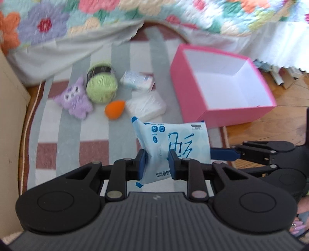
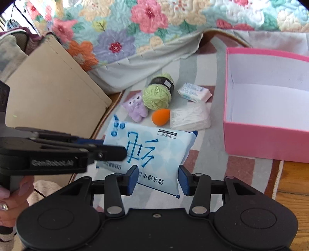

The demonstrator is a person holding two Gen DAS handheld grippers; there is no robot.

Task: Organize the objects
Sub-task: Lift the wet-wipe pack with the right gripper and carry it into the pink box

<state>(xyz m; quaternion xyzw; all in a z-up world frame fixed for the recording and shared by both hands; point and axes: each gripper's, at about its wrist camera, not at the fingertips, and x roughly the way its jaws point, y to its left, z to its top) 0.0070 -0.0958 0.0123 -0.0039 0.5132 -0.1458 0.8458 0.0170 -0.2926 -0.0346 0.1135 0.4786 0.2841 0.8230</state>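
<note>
So your left hand-held gripper [image 1: 156, 162] is clamped on the wet wipes pack [image 1: 173, 142], both blue pads pinching its lower left part, and the pack is up off the striped rug [image 1: 92, 123] in the air. Your right hand-held gripper [image 2: 158, 179] sits around the same pack from the other side; in the right wrist view its pads are right at the pack's edges, but I honestly can't tell if they're squeezing it or just sitting beside it. The pink box [image 1: 193, 90] is on the rug to the right of the pack, open side up with a white inside, one corner hanging over onto the wooden floor [image 1: 274, 135]. The rest of the stuff is bunched together on the rug beyond the pack: a purple plush toy [image 1: 74, 98], a green yarn ball [image 1: 102, 87] touching it, an orange makeup sponge [image 1: 114, 110] just in front of the yarn, a bag of cotton swabs [image 1: 146, 105] right next to the sponge, and a small tissue packet [image 1: 138, 79] behind that. A flowery quilt [image 1: 96, 17] hangs down at the back, and a beige board [image 2: 54, 90] leans at the left.
</note>
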